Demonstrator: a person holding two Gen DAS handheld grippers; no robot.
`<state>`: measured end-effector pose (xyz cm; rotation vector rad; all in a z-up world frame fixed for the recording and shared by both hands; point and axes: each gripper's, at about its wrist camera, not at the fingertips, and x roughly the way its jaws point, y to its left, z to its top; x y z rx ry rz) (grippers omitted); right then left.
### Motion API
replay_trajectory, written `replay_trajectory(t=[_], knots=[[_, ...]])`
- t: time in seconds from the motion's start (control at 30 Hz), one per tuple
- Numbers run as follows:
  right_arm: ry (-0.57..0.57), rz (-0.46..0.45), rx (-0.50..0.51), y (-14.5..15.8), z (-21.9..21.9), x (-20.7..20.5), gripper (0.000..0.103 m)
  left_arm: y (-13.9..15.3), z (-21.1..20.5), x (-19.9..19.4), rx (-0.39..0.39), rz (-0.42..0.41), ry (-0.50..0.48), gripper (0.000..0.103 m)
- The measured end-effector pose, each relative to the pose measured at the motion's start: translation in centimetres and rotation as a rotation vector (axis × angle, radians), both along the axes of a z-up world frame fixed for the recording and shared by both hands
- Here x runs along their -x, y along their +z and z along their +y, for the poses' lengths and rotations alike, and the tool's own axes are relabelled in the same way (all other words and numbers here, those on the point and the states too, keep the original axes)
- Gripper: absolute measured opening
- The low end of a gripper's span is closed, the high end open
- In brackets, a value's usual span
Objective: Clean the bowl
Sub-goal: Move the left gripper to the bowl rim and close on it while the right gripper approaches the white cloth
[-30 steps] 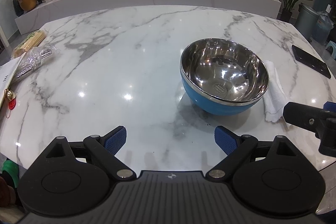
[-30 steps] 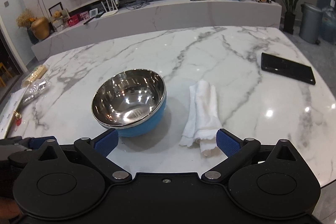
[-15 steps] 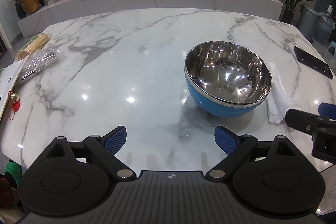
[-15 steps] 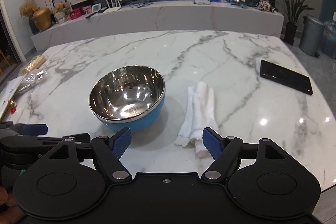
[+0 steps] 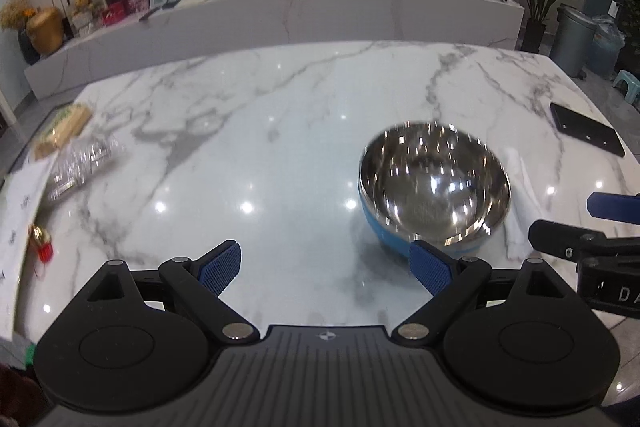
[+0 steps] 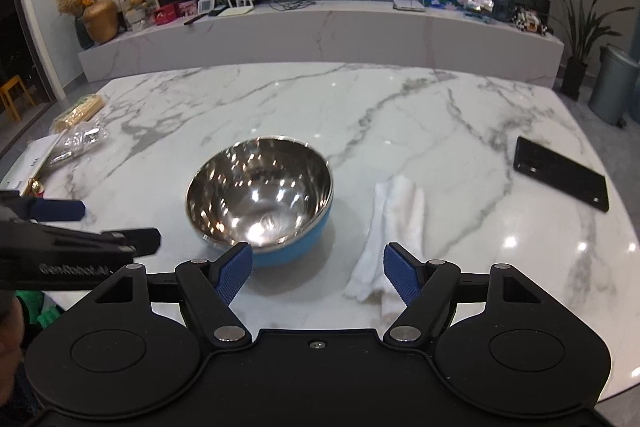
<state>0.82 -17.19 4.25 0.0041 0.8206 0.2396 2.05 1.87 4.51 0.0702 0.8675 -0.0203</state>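
Note:
A steel bowl with a blue outside [image 5: 434,191] [image 6: 260,203] stands upright and empty on the marble table. A folded white cloth [image 6: 394,223] lies just right of it; in the left wrist view only a strip of the cloth [image 5: 518,223] shows behind the bowl. My left gripper [image 5: 326,267] is open and empty, near the table's front edge, left of the bowl. My right gripper [image 6: 318,271] is open and empty, in front of the gap between bowl and cloth. Each gripper's fingers show in the other's view.
A black phone [image 6: 560,173] lies at the table's right. At the left edge lie a clear plastic packet [image 5: 80,165], a bamboo bundle [image 5: 62,129], papers and a small red charm [image 5: 42,243]. A long marble sideboard [image 6: 320,31] stands behind the table.
Both grippers have pulled back and risen a little, so the bowl and cloth look farther away. The right gripper's fingers have closed in somewhat. The bowl and cloth have not moved.

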Motion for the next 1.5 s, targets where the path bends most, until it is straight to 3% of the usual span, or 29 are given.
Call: replay_trajectory(t=[0.33,0.57,0.8,1.1,1.4,1.5], knots=[[-0.010,-0.024,0.036,0.8,0.1,-3.3,0.072,-1.2,-0.7,-3.2,0.044,0.018,0.017,0.092],[-0.020,-0.002,0.055,-0.4,-0.8,-4.8,0.072,-2.8,-1.9,-4.9,0.010,0.042,-0.018,0.092],[-0.033,0.010,0.043,-0.9,-1.4,-6.1,0.072,-3.8,-1.4,-6.4,0.045,0.073,-0.012,0.091],[-0.021,0.030,0.019,-1.9,-1.3,-6.2,0.072,-5.1,-0.8,-7.0,0.116,0.126,-0.019,0.075],[-0.014,0.018,-0.003,-1.3,-1.5,-5.8,0.072,-5.2,-1.7,-7.1,0.122,0.130,-0.052,0.070],[-0.015,0.016,-0.007,-1.2,-1.5,-5.8,0.072,-5.7,-1.8,-7.1,0.126,0.155,-0.062,0.060]])
